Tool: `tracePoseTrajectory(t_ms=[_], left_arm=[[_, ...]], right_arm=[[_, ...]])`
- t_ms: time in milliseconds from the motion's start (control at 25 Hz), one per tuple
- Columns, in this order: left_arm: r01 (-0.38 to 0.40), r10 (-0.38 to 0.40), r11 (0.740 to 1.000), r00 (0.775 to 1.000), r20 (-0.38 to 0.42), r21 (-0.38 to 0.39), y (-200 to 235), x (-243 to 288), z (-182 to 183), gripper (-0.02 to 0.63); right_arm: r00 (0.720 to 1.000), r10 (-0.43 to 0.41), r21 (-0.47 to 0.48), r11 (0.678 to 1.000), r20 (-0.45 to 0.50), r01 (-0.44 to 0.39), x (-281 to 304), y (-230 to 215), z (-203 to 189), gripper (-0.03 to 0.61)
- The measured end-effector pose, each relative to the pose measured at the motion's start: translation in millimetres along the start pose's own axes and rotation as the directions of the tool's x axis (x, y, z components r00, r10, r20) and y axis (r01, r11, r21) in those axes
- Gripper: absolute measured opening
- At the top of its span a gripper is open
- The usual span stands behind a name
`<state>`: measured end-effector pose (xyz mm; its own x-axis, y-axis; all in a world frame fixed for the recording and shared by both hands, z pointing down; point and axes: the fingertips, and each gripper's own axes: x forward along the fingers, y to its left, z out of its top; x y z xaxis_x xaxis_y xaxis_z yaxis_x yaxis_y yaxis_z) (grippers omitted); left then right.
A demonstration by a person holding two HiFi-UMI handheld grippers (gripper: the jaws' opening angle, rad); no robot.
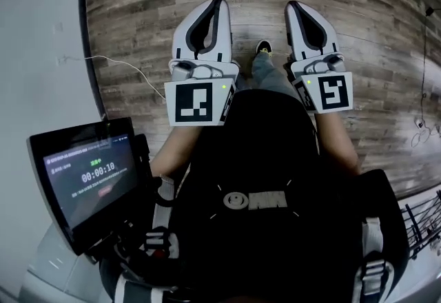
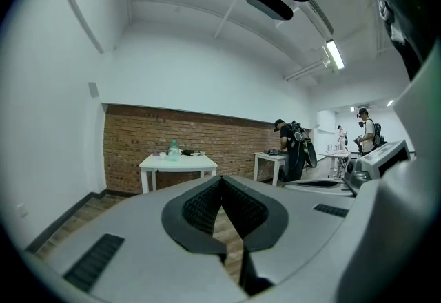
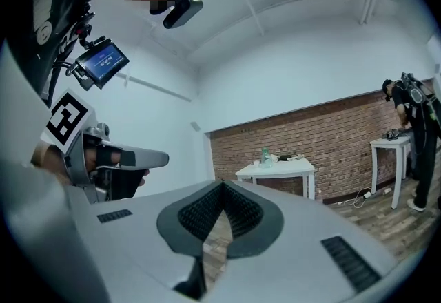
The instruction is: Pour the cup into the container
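The left claw (image 2: 220, 179) is held shut and empty; the right claw (image 3: 222, 184) likewise. A white surface (image 2: 178, 162) is seen well ahead, with a bottle (image 2: 173, 150) left of its middle. No cup can be made out. It is probably light and easily spilled, best gripped mid-wall.

Things (image 2: 173, 151) on the distant white table (image 2: 180, 165) are too small to identify.

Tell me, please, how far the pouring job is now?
Nothing looks done yet. In hand: nothing; the left gripper and right gripper are both shut and empty. Still to do: everything. The white table with a bottle stands far off by the brick wall; no cup can be made out.
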<state>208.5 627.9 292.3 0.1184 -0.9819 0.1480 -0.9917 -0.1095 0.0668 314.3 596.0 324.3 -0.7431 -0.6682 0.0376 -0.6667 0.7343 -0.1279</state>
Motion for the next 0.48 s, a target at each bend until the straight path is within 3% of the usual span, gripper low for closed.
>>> tracePoseTrajectory(t_ms=[200,480], left_arm=[[-0.027,0.027,1.0,1.0,-0.006,0.007,7.7,52.5,14.2,0.002],[-0.057,0.057,0.998,0.998,-0.009,-0.009,33.5,73.6,14.6,0.002]], right_arm=[[1.0,0.009,0.037,0.999,-0.008,-0.008,33.9,-36.7,4.7,0.005],[0.999,0.045,0.015,0.999,-0.021,-0.045,68.9,-41.0,6.1,0.005]])
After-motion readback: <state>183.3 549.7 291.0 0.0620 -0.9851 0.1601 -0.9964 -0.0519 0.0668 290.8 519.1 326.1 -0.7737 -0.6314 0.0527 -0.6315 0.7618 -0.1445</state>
